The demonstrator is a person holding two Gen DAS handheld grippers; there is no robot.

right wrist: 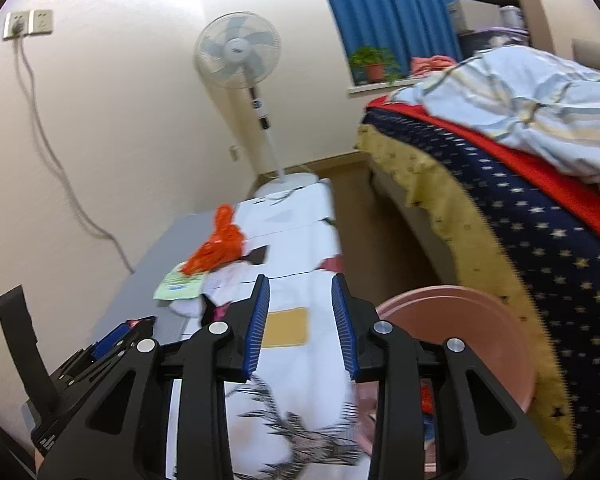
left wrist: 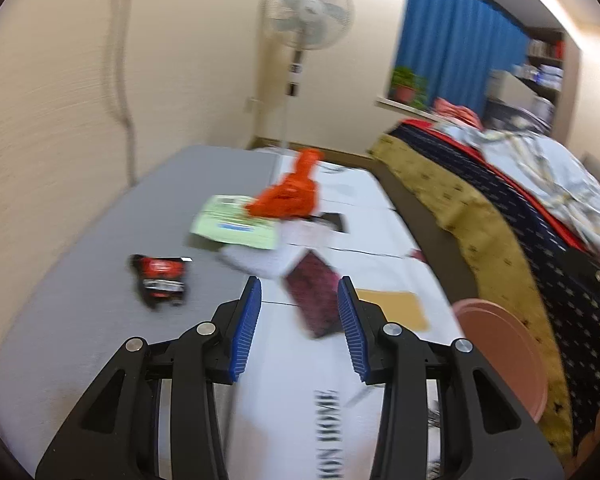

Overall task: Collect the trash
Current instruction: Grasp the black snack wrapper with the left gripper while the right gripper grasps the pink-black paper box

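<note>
Several pieces of trash lie ahead of the left gripper (left wrist: 299, 300) in the left wrist view. Its jaws stand apart, and I judge that nothing is clamped. The dark red packet (left wrist: 314, 294) shows between the fingertips, its long axis running from upper left to lower right, but blur hides whether the pads touch it. Further left on the grey table (left wrist: 100, 300) lies a black and red wrapper (left wrist: 160, 278), well apart from the jaws. Beyond are a green paper (left wrist: 236, 222) and an orange bag (left wrist: 288, 194), with white tissue (left wrist: 260, 260) between. The pink basin (left wrist: 504, 356) stands to the right, partly cut off by the gripper.

In the right wrist view, the right gripper (right wrist: 300, 312) has its jaws apart with only the white printed cloth (right wrist: 296, 280) behind them; it holds nothing. The trash heap lies ahead and to the left, so the left hand seems nearer to it. The basin is just beside this gripper on the right. Something orange inside it is mostly hidden by the gripper.
</note>
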